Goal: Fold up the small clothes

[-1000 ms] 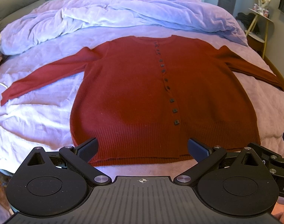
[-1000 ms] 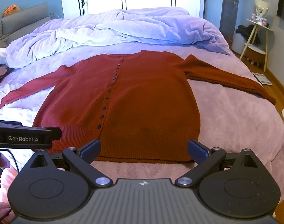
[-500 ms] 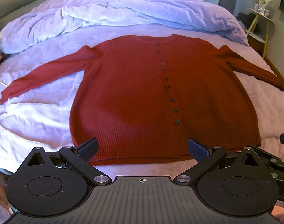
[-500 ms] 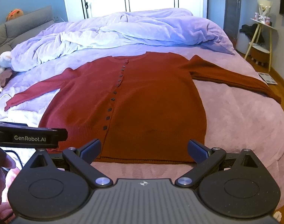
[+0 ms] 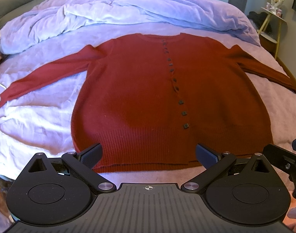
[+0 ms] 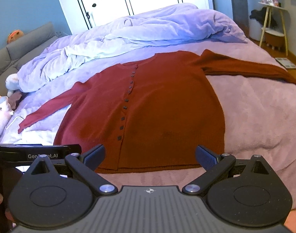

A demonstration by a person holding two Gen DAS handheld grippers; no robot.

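A dark red buttoned cardigan (image 5: 140, 101) lies flat and face up on the bed, both sleeves spread out to the sides. It also shows in the right wrist view (image 6: 167, 112). My left gripper (image 5: 148, 155) is open and empty, hovering just above the cardigan's ribbed hem. My right gripper (image 6: 150, 156) is open and empty, also just short of the hem, to the right of the left one. The left sleeve cuff (image 5: 4, 97) lies far left; the right sleeve (image 6: 254, 69) stretches toward the bed's right edge.
A rumpled lilac duvet (image 5: 128, 13) is piled at the far end of the bed. Stuffed toys (image 6: 4, 101) and a white cable lie at the left. A small side table (image 6: 272, 19) stands by the right wall. The bed's near edge is right below the grippers.
The right gripper has tilted and swung, so the cardigan now looks slanted in its view. The left gripper has barely moved. Both stay open.
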